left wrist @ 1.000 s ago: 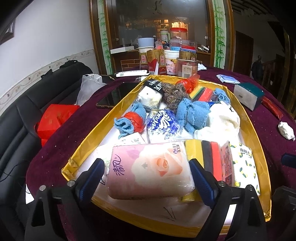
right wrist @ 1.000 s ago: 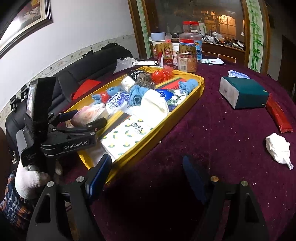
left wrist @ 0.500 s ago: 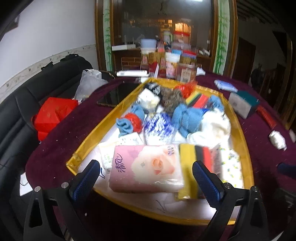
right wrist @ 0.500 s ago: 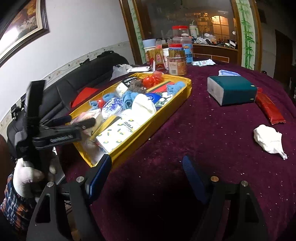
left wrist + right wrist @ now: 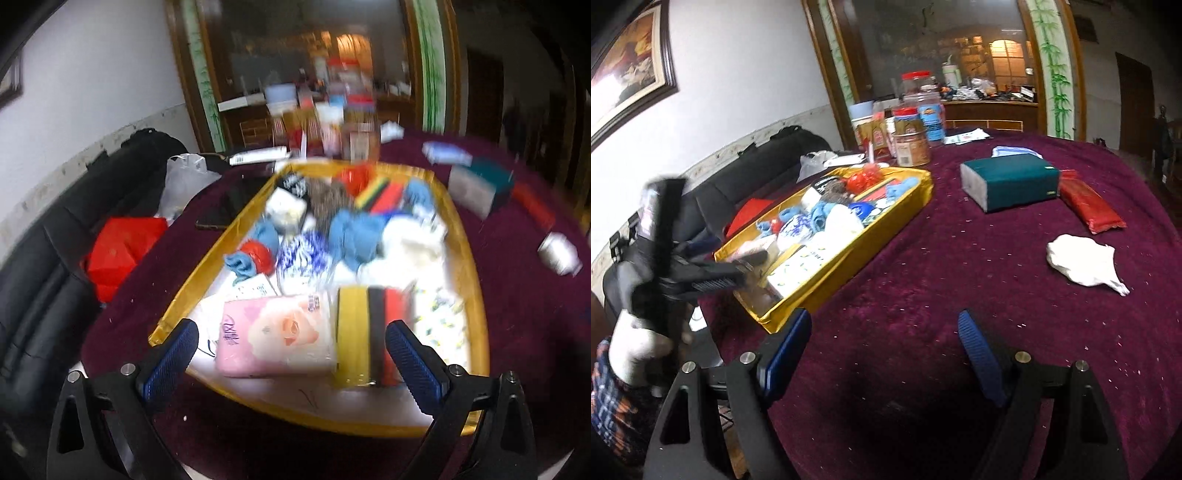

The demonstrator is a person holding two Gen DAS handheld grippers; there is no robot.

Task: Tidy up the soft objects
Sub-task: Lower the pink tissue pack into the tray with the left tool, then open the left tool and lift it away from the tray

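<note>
Mostly packed, the yellow tray (image 5: 476, 295) holds the pink tissue pack (image 5: 275, 338) ahead between the empty, spread left gripper (image 5: 291, 354); beyond the right gripper (image 5: 882, 350), equally spread, a white cloth (image 5: 1082, 264) remains out.

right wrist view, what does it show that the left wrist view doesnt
Only the right wrist view shows the left gripper from outside, held in a white-gloved hand at the tray's near end, plus the framed picture on the wall. Only the left wrist view shows the pink tissue pack and striped sponges up close between its open jaws. Both show the yellow tray, the green box, the white wad and the purple cloth.
</note>
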